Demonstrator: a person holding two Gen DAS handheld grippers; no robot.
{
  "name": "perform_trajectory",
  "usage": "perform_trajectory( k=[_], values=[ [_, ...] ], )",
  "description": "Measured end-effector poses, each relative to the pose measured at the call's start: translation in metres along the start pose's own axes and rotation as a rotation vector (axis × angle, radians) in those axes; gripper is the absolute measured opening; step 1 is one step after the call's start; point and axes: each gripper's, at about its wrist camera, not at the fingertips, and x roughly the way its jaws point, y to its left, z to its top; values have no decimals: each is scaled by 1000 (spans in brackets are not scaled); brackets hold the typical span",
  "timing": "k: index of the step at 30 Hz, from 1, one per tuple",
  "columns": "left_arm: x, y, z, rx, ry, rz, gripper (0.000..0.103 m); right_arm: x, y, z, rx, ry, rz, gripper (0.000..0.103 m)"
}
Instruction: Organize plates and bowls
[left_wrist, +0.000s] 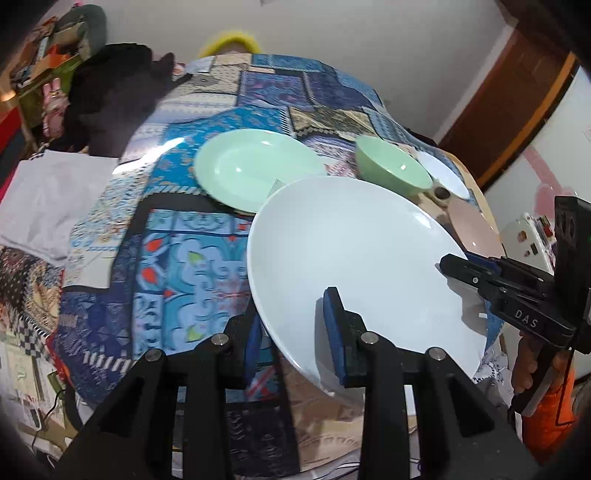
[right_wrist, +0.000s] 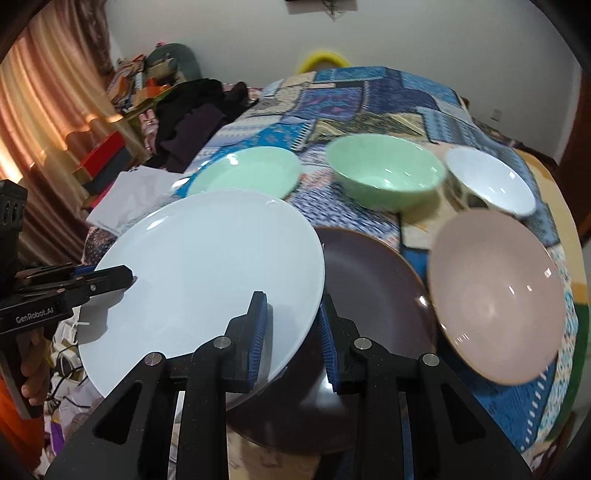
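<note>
I have the white plate (right_wrist: 207, 273) clamped at opposite rims, my left gripper (left_wrist: 295, 332) and right gripper (right_wrist: 291, 332) both pinching it, tilted above the table's near edge. Under it sits a brown plate (right_wrist: 373, 291), a pink plate (right_wrist: 498, 295) beside that; green plate (right_wrist: 247, 173), green bowl (right_wrist: 384, 177) and white bowl (right_wrist: 491, 184) lie further across the patchwork tablecloth (right_wrist: 369, 96)

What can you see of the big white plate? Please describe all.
The white plate is round, glossy, plain, like glazed ceramic, unbroken where visible. It is tilted, lifted off the patchwork cloth, partly over the dark brown plate. The left gripper and right gripper each clamp its rim with their jaws.
</note>
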Motion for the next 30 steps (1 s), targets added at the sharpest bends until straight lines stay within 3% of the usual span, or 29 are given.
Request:
perform_trajectory(
  k=[6, 30],
  values=[
    [22, -18, 2, 25, 53, -38, 32, -2, -19, -14, 55, 15, -14, 25],
    [77, -54, 8, 105, 157, -51, 32, 0, -58, -31, 164, 42, -31, 25]
  ],
)
